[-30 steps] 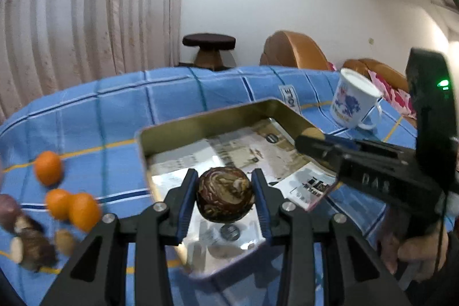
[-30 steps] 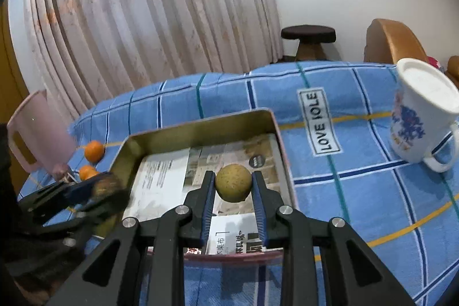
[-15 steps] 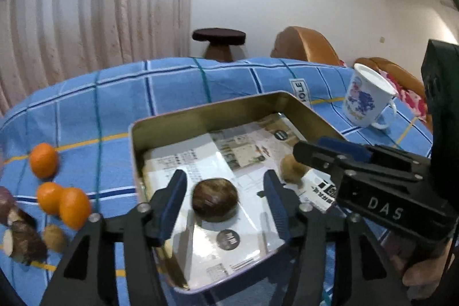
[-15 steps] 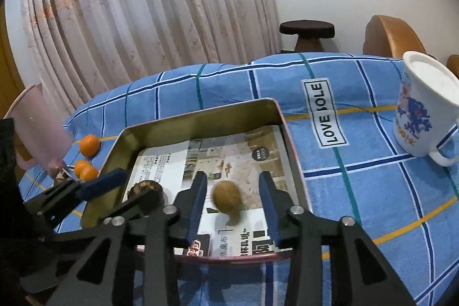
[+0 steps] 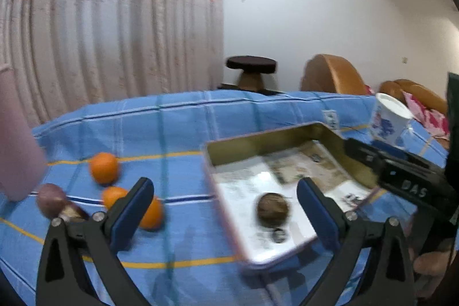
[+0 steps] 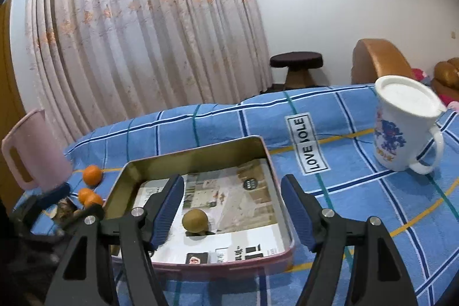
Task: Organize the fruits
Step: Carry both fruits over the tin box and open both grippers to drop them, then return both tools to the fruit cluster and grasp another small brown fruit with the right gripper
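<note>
Your left gripper (image 5: 225, 201) had just opened wide, gripping nothing; the brown fruit (image 5: 272, 209) lay on the paper in the tin (image 5: 259, 144). Your right gripper (image 6: 232, 208) had just opened too, and the tan fruit (image 6: 195, 220) sat loose in that tin. Three oranges (image 5: 103, 167) lay on the cloth (image 5: 160, 131) beside it.

Two fruits (image 6: 195, 220) in tin (image 6: 198, 151); oranges (image 6: 91, 174) left
</note>
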The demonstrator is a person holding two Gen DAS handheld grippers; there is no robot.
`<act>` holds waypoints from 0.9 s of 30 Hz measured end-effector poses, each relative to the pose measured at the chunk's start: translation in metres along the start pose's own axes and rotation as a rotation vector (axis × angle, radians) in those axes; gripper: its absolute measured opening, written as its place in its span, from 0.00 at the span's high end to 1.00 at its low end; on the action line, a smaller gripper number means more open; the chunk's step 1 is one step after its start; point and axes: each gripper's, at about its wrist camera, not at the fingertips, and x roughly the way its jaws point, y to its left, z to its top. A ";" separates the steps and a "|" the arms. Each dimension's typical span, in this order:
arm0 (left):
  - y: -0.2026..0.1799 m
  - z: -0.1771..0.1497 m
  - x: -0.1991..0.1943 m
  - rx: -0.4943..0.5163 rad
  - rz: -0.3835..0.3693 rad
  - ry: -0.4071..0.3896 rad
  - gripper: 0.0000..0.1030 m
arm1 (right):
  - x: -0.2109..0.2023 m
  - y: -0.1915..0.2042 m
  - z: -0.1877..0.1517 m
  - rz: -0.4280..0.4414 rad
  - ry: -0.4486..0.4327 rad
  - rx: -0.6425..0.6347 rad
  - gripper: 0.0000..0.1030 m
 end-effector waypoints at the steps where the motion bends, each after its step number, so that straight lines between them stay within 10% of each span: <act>1: 0.008 0.000 -0.001 -0.002 0.027 -0.007 0.00 | -0.001 0.001 0.000 -0.006 -0.007 -0.004 0.31; 13: 0.067 -0.016 -0.004 -0.050 0.127 0.006 0.00 | -0.036 0.045 -0.007 -0.112 -0.212 -0.075 0.31; 27: 0.155 -0.020 -0.025 -0.112 0.241 0.003 0.00 | -0.009 0.146 -0.028 0.029 -0.089 -0.183 0.31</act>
